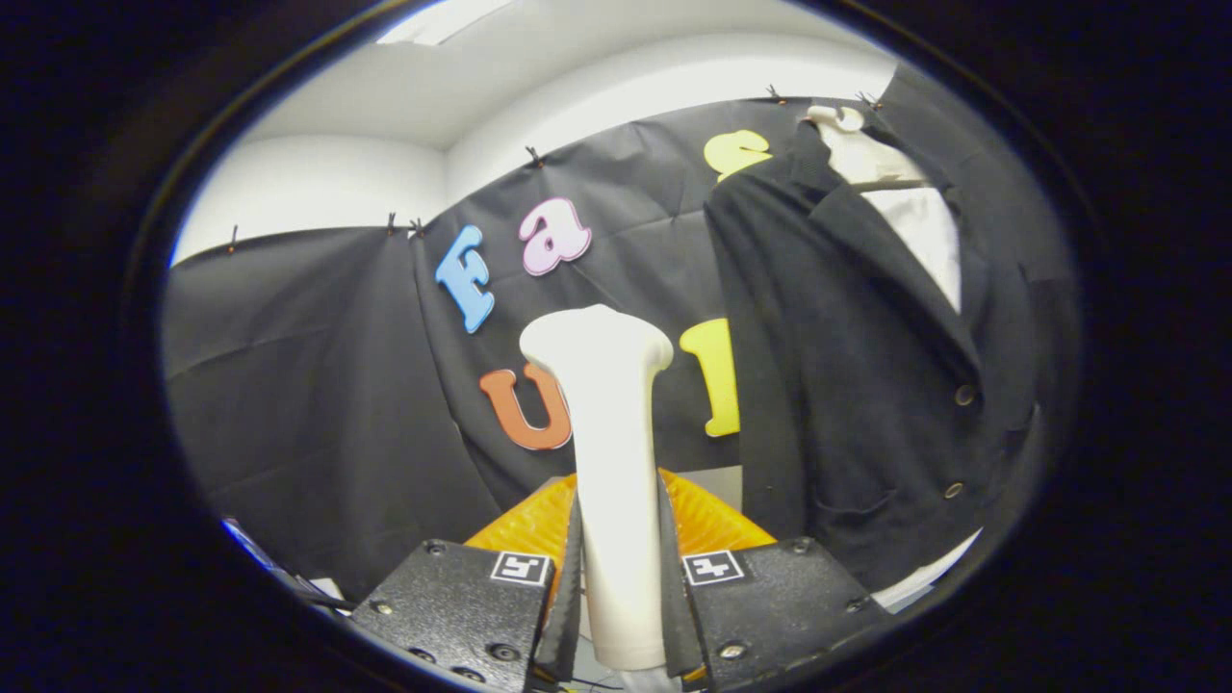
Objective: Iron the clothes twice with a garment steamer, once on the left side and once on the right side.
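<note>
A white garment steamer (609, 462) stands upright between my fingers, its flared head at the top. My gripper (621, 577) is shut on the steamer's handle, with both fingers pressing its sides. A dark suit jacket (847, 385) hangs to the right of the steamer, over a white shirt (919, 221) on a pale hanger (835, 117). The jacket front has two buttons down its edge. The steamer's head is left of the jacket and apart from it.
An orange ribbed object (707, 520) lies just behind the steamer's lower handle. Black cloth (318, 385) forms the booth's wall behind and to the left. A white edge (929, 573) shows below the jacket's hem.
</note>
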`<state>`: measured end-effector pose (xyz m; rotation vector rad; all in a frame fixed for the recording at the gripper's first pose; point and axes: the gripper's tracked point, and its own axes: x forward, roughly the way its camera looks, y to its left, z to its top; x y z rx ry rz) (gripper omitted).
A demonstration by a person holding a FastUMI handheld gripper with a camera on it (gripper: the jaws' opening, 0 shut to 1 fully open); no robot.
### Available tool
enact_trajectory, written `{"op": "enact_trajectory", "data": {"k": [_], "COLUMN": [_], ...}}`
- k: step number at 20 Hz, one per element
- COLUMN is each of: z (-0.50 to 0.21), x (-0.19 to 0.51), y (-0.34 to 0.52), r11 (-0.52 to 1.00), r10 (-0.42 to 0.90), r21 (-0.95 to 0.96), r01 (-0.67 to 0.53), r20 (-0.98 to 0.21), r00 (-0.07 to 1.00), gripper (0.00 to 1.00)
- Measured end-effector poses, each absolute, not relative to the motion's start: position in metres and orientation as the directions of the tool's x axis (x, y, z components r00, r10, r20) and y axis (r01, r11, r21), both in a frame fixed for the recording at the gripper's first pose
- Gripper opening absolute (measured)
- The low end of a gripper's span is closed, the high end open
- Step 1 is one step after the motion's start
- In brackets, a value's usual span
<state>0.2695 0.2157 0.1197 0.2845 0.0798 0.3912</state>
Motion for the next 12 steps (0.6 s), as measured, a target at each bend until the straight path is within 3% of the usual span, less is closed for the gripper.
{"op": "enact_trajectory", "data": {"k": [7,12], "z": [0.136,0.170], "x": [0.200,0.190], "y": [0.138,0.082], "r11": [0.900,0.919], "r10": [0.294,0.187], "r21": [0.327,0.334], "r01": [-0.289,-0.208], "r20": [0.035,0.094], "r00": [0.955,0.978], "gripper": [0.37,0.37]}}
